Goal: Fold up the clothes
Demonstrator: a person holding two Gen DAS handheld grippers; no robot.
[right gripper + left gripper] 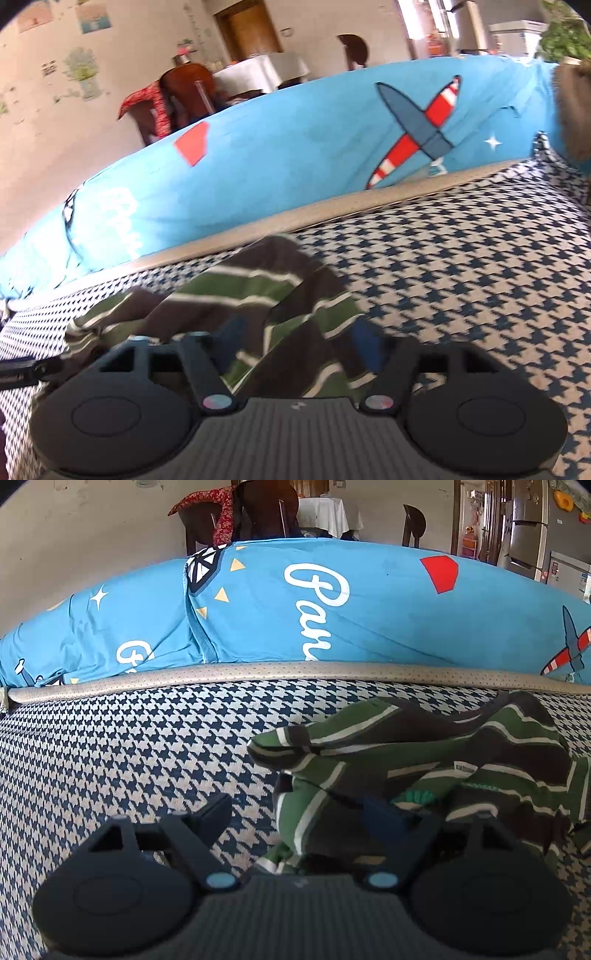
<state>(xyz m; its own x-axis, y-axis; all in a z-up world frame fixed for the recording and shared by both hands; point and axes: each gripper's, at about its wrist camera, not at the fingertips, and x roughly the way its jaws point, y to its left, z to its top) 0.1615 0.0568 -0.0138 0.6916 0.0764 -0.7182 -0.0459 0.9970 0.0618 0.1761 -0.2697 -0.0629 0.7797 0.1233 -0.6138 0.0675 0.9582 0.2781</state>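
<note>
A crumpled green, brown and white striped garment (424, 760) lies on the houndstooth surface (129, 760). In the left wrist view my left gripper (299, 814) is open. Its left finger hovers over bare houndstooth cloth, and its right finger (382, 818) rests at the garment's left part. A fold of the garment sits between the two. In the right wrist view the same garment (240, 291) spreads in front of and between the fingers of my right gripper (299, 338). That gripper is open too, with its fingers wide apart over the fabric.
A bulky blue printed quilt (332, 605) with white lettering and aeroplane pictures lies along the far edge, behind a beige piping strip (258, 672). Beyond are chairs, a table with a white cloth (328, 515) and a fridge. Houndstooth cloth (461, 266) extends to the right of the garment.
</note>
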